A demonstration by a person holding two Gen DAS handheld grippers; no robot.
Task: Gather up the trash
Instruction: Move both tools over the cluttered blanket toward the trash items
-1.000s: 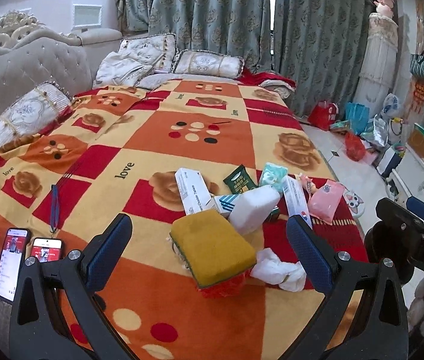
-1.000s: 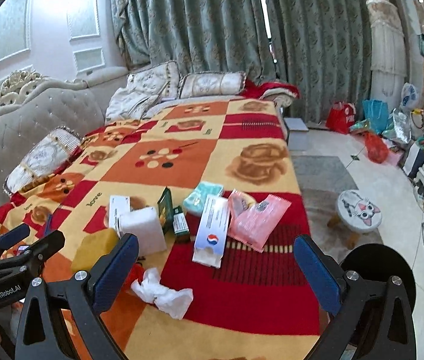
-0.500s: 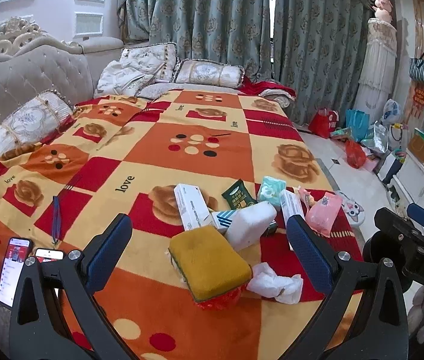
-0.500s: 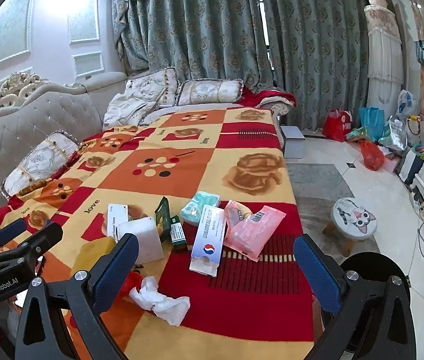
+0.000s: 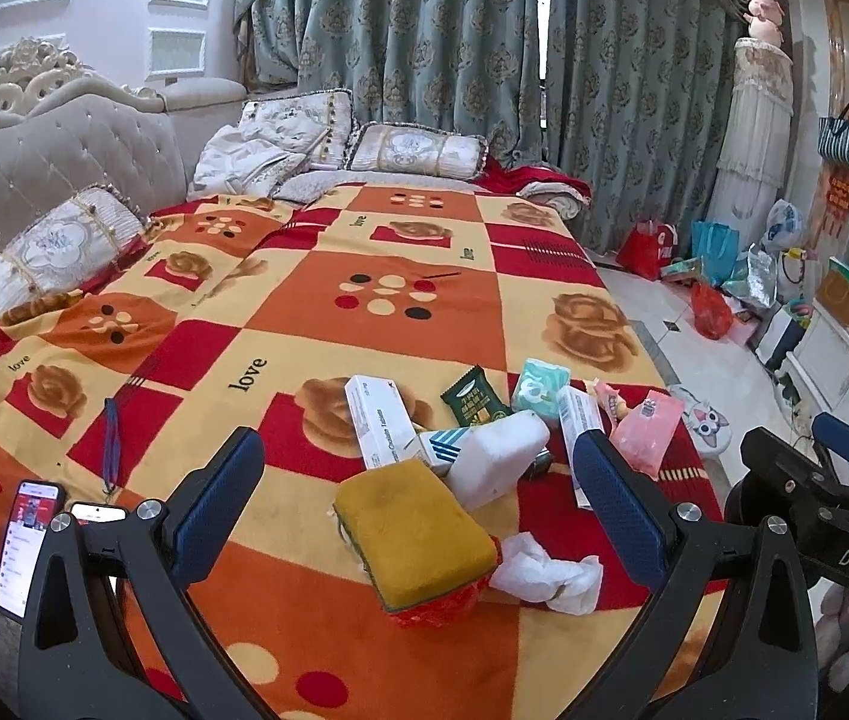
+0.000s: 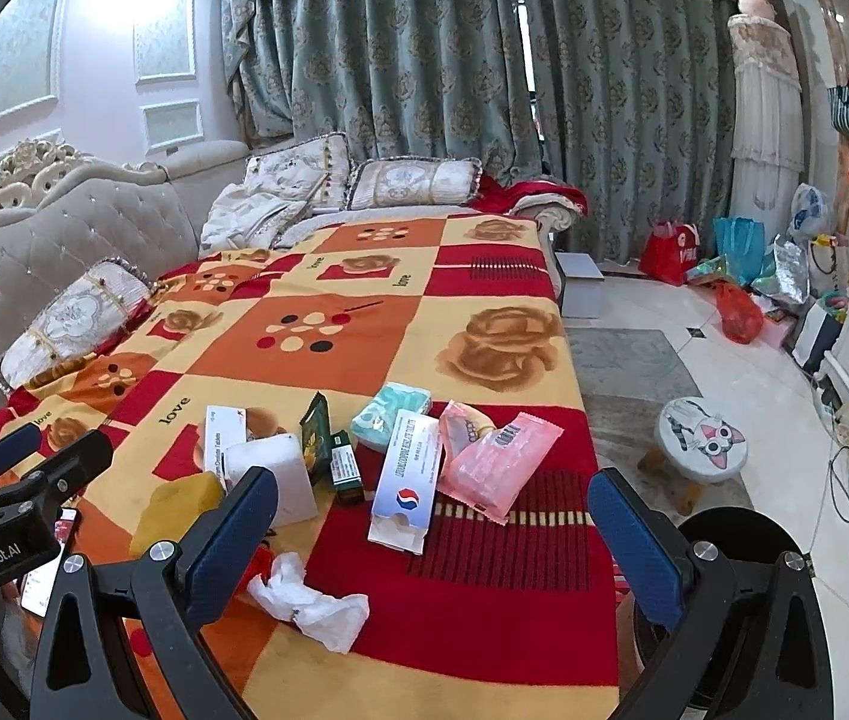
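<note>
Trash lies in a heap on the bed's patterned blanket [image 5: 304, 312]: a yellow sponge [image 5: 412, 534], a crumpled white tissue [image 5: 544, 576], a white foam block [image 5: 502, 468], white boxes [image 5: 376, 420], a dark green packet [image 5: 472, 402], a teal tissue pack [image 5: 538, 384] and a pink wipes pack [image 5: 646, 432]. My left gripper [image 5: 418, 492] is open and empty, hovering over the sponge. My right gripper [image 6: 433, 534] is open and empty above the white Pepsi-marked box [image 6: 406, 480]; the tissue [image 6: 310, 600] and pink pack [image 6: 496, 462] lie near it.
Two phones [image 5: 28, 540] lie at the bed's near left edge beside a blue lanyard [image 5: 112, 438]. Pillows [image 5: 418, 147] line the headboard. A round black bin [image 6: 742, 546] stands below my right gripper, a cat stool [image 6: 700, 444] and bags [image 6: 736, 306] on the floor.
Both grippers have pulled back and risen slightly, so the trash heap sits a little farther away. Both stay open and nothing was taken hold of.
</note>
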